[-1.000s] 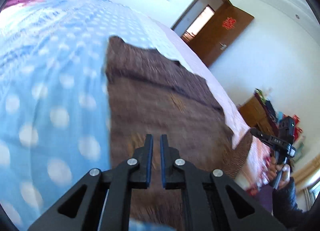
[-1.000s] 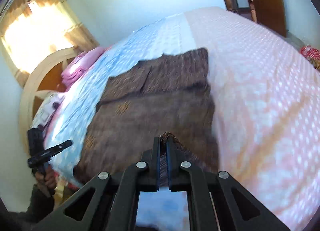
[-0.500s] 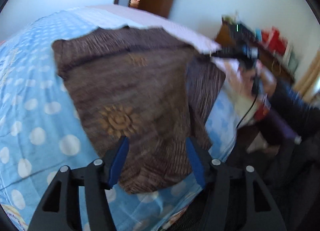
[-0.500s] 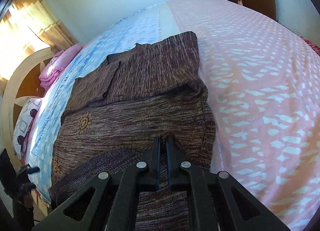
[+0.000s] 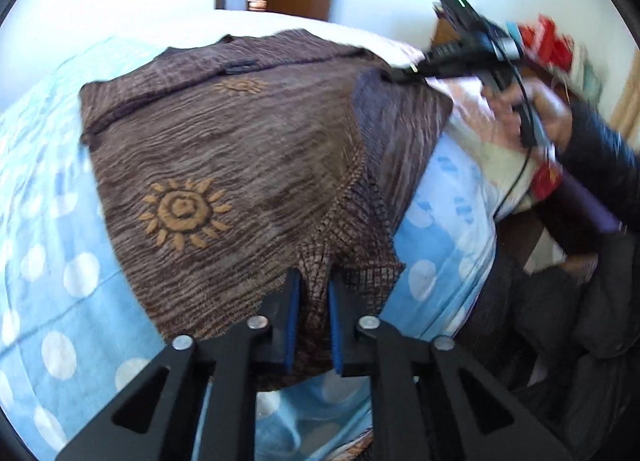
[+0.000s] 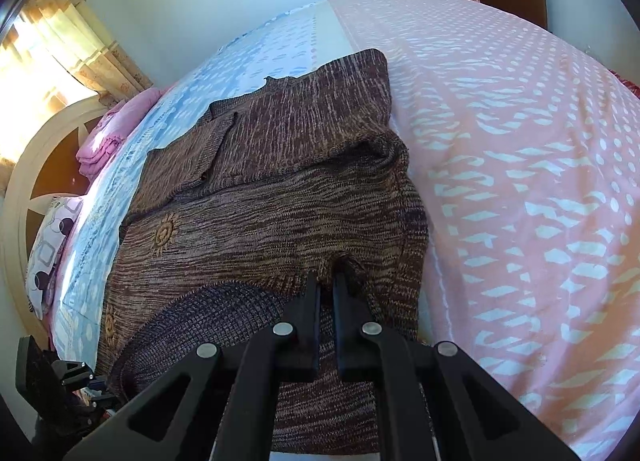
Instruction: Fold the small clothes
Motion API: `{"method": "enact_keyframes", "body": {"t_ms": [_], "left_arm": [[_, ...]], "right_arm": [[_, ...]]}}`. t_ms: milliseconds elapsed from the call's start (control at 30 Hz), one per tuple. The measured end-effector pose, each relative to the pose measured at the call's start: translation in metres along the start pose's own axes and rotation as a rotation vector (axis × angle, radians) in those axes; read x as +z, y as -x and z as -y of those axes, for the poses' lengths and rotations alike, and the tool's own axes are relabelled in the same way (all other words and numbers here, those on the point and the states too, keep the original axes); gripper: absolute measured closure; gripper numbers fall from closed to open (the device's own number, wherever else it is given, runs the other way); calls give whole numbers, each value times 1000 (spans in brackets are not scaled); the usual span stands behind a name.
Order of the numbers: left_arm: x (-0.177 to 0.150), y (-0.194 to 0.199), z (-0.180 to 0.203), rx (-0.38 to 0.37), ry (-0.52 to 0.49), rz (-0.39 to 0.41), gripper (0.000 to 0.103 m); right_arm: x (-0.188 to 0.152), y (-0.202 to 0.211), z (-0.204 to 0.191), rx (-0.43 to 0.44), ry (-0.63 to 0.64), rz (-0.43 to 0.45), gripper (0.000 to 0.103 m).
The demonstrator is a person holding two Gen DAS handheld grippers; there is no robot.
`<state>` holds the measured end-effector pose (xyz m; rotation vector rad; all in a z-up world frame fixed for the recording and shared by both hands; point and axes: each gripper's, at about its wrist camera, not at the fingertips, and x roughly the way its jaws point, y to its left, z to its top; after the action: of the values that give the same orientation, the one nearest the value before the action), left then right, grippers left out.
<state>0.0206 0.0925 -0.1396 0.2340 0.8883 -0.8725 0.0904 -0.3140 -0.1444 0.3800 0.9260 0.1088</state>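
Where our left wrist camera looks along its fingers, the left gripper point(image 5: 311, 301) stands narrowly parted with a bunched fold of the brown marled knitted sweater point(image 5: 240, 149) between its blue pads point(image 5: 291, 321), touching both. This sweater lies spread on the blue polka-dot bedsheet point(image 5: 52, 261), orange sun motifs point(image 5: 184, 211) showing, its near hem turned over. Across it, the right gripper point(image 5: 404, 73) pinches the far corner. From our right wrist camera, the right gripper point(image 6: 327, 281) is closed on a raised pucker of the sweater point(image 6: 280, 197), which straddles the blue sheet point(image 6: 276, 45) and the pink patterned bedspread point(image 6: 520, 141).
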Motion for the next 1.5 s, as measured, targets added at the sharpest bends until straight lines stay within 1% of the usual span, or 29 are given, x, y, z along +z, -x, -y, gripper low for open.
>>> {"method": "enact_keyframes", "body": {"t_ms": [100, 200, 267, 300, 400, 467, 533, 600, 633, 667, 733, 767, 800, 833, 867, 933, 1067, 1233, 1300, 1333, 1367, 1400, 1433, 1467, 1500], "left_arm": [[4, 15, -7, -7, 64, 50, 94], [15, 40, -22, -24, 121, 143, 94], [25, 55, -38, -26, 171, 204, 94], [33, 61, -49, -12, 197, 233, 94], [51, 61, -78, 84, 268, 272, 95], [62, 50, -99, 128, 330, 272, 95], [65, 37, -114, 156, 371, 252, 95], [63, 25, -127, 143, 426, 225, 95], [62, 21, -131, 134, 445, 213, 95], [59, 19, -131, 118, 455, 210, 95], [52, 22, -127, 73, 448, 213, 95], [50, 24, -122, 54, 436, 211, 92], [47, 29, -115, 48, 419, 207, 89], [46, 30, -111, 52, 405, 205, 78], [45, 32, -106, 60, 392, 205, 62], [40, 30, -98, 64, 382, 202, 46], [32, 6, -93, 39, 402, 136, 46], [34, -1, -81, 58, 373, 151, 47], [35, -4, -75, 87, 346, 153, 49], [35, -5, -73, 107, 330, 155, 55], [34, -6, -72, 122, 324, 154, 65], [33, -6, -72, 139, 326, 155, 70], [31, -4, -74, 146, 340, 159, 79], [29, -2, -80, 127, 371, 168, 83], [28, -2, -84, 106, 397, 173, 83]], "right_arm": [[0, 2, 0, 1, -3, 1, 98], [0, 12, -2, 8, -5, 21, 98], [4, 20, -4, 10, 2, 45, 98], [8, 24, -5, 8, 2, 57, 98], [21, 26, -3, -2, -18, 89, 98], [26, 21, -1, -25, -27, 98, 98], [28, 12, 0, -45, -21, 97, 98], [27, 5, 2, -48, -31, 86, 97], [27, 3, 5, -30, -54, 72, 97], [27, 3, 10, -6, -80, 64, 96], [29, 13, 20, 34, -130, 87, 92], [29, 21, 23, 41, -132, 109, 81], [30, 28, 25, 43, -125, 128, 65], [29, 37, 25, 42, -115, 155, 58], [29, 45, 26, 36, -105, 180, 52], [25, 57, 22, 7, -77, 219, 52], [14, 62, 15, -17, -35, 226, 52], [1, 62, 6, -79, 32, 233, 52], [-1, 64, 8, -84, 33, 230, 52], [-2, 65, 9, -85, 30, 231, 52], [-3, 65, 11, -86, 28, 232, 52], [-3, 67, 13, -93, 31, 233, 52], [-4, 67, 13, -103, 36, 234, 52], [-4, 69, 14, -118, 43, 236, 52], [-4, 69, 15, -138, 57, 233, 52]]}}
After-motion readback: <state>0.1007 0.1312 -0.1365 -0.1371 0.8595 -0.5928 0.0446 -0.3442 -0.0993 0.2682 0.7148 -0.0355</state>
